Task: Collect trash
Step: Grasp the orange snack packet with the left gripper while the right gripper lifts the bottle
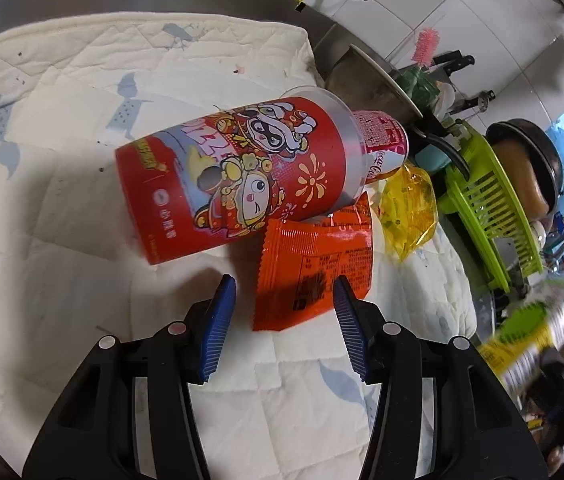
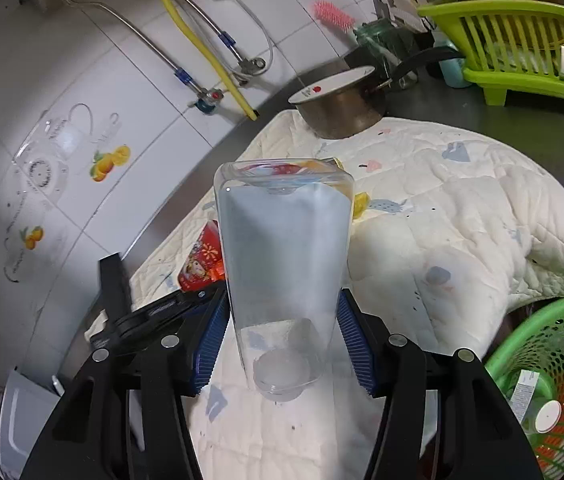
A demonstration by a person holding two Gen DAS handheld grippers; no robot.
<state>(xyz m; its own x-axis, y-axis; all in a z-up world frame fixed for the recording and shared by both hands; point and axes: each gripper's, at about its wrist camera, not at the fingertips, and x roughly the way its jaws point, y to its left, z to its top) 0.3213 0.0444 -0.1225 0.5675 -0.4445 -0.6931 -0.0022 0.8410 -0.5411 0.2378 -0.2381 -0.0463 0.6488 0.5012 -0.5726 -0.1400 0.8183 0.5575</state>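
Right in front of us, our right gripper (image 2: 282,320) is clamped on a clear plastic bottle (image 2: 284,264), held over the quilted cloth (image 2: 442,216) on the counter (image 2: 530,128). Our left gripper (image 1: 282,304) is wide open and holding nothing, right above the orange wrapper (image 1: 314,268). The red cup (image 1: 234,172) lies just beyond, touching it.

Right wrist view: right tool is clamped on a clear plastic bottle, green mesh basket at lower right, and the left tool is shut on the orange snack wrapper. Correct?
One error. The left wrist view shows the left tool open, its fingers either side of the orange snack wrapper, not shut on it. The rest holds: the right tool is clamped on the clear plastic bottle, with the green mesh basket at lower right.
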